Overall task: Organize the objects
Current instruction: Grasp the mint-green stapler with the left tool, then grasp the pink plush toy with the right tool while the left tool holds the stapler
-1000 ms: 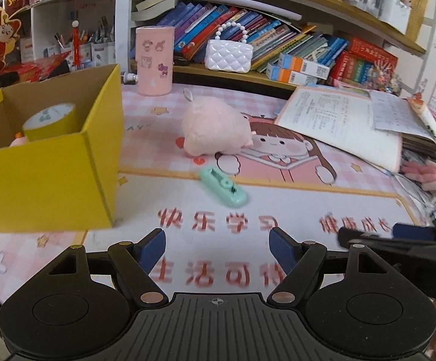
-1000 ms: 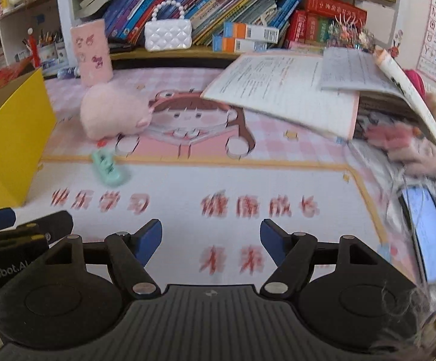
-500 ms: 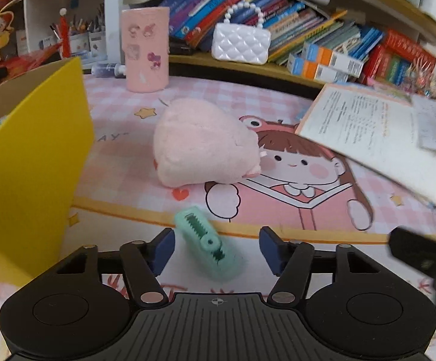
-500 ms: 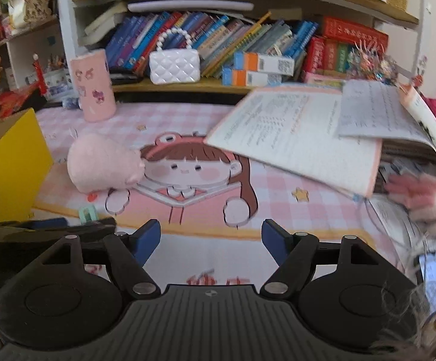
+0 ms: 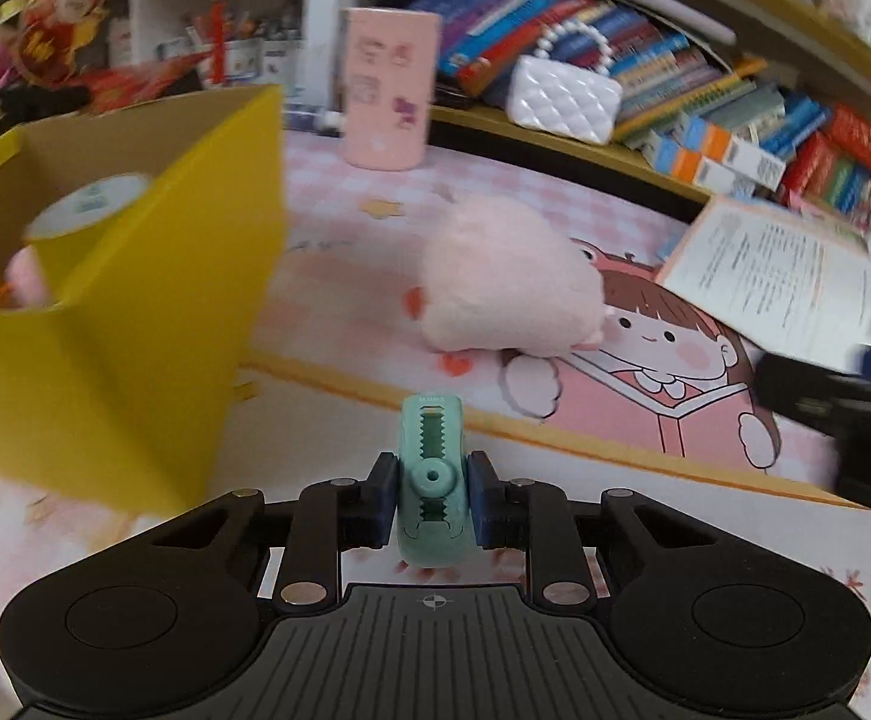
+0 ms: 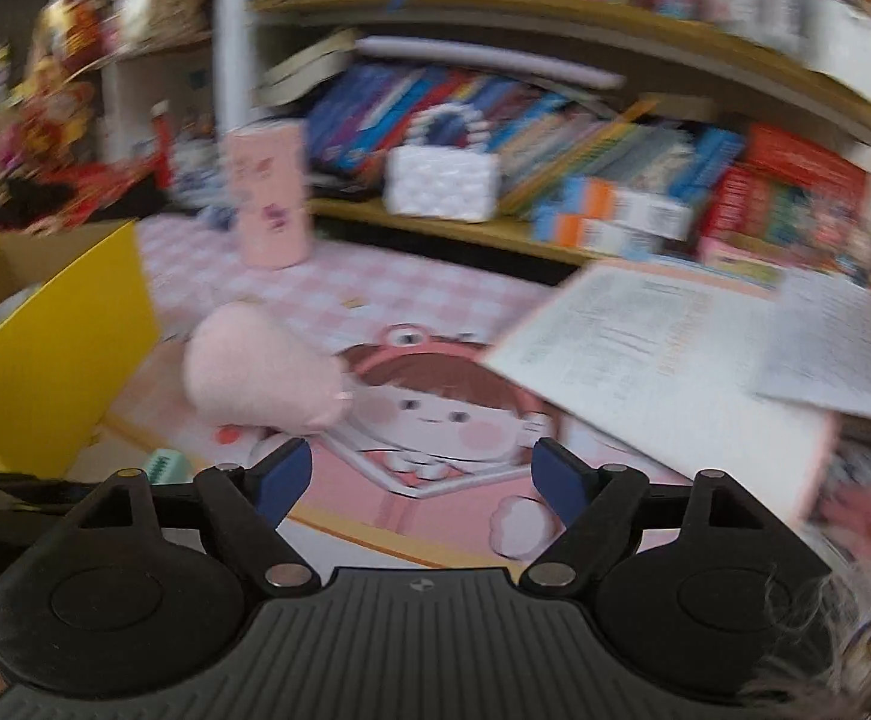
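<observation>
My left gripper [image 5: 432,495] is shut on a mint-green correction tape [image 5: 433,480], held a little above the pink desk mat [image 5: 645,498]. A pink plush toy [image 5: 510,285] lies on the mat beyond it. An open yellow box [image 5: 135,324] stands at the left, with a tape roll [image 5: 90,204] inside. My right gripper [image 6: 423,477] is open and empty, facing the plush [image 6: 258,375]. The green tip of the correction tape [image 6: 162,465] shows at its lower left, beside the box [image 6: 57,360].
A pink cup [image 5: 388,87] and a white quilted purse [image 5: 564,99] stand at the back by shelves of books. An open workbook [image 5: 777,276] lies at the right. The right gripper's body [image 5: 843,414] shows at the right edge.
My left gripper has closed on the correction tape and lifted it off the mat. My right gripper has moved forward, toward the plush, still open.
</observation>
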`<state>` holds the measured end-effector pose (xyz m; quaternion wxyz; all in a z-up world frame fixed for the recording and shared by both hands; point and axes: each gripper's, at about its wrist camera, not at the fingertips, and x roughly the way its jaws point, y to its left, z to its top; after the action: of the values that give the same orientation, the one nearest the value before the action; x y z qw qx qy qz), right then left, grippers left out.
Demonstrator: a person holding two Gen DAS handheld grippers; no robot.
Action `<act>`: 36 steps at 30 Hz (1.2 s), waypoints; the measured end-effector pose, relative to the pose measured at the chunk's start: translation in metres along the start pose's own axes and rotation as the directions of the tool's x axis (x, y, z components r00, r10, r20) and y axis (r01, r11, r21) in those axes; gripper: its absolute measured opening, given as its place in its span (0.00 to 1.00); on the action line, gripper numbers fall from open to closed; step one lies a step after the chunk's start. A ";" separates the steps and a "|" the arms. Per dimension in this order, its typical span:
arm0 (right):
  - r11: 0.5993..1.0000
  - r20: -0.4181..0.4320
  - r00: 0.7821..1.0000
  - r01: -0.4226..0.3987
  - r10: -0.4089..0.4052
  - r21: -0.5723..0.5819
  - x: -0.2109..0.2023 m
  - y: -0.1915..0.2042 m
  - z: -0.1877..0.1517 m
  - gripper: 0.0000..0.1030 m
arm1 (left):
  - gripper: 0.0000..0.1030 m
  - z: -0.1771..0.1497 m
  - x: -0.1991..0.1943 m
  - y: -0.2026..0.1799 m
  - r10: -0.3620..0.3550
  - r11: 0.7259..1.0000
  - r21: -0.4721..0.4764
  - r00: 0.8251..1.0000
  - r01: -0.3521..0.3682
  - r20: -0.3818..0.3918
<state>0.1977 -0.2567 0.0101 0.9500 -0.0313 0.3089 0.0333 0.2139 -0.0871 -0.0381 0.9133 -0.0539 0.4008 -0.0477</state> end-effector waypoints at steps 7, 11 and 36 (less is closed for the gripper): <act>0.937 -0.009 0.989 -0.142 0.147 -0.320 0.053 0.048 0.014 0.88 | 0.22 -0.018 -0.053 0.029 0.003 0.997 -0.082 1.000 -0.003 -0.007; 0.875 -0.031 0.984 -0.169 0.174 -0.454 0.079 0.070 0.017 0.88 | 0.22 -0.023 -0.078 0.034 -0.006 0.996 -0.089 0.999 0.009 0.032; 0.953 -0.084 0.992 -0.115 0.094 -0.281 0.068 0.096 0.012 0.58 | 0.22 -0.047 -0.111 0.081 -0.047 0.991 -0.123 0.994 0.059 0.098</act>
<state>0.2513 -0.1574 -0.0240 0.9211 -0.1525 0.3351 0.1265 0.1082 0.0049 -0.0001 0.9245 -0.1245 0.3576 -0.0440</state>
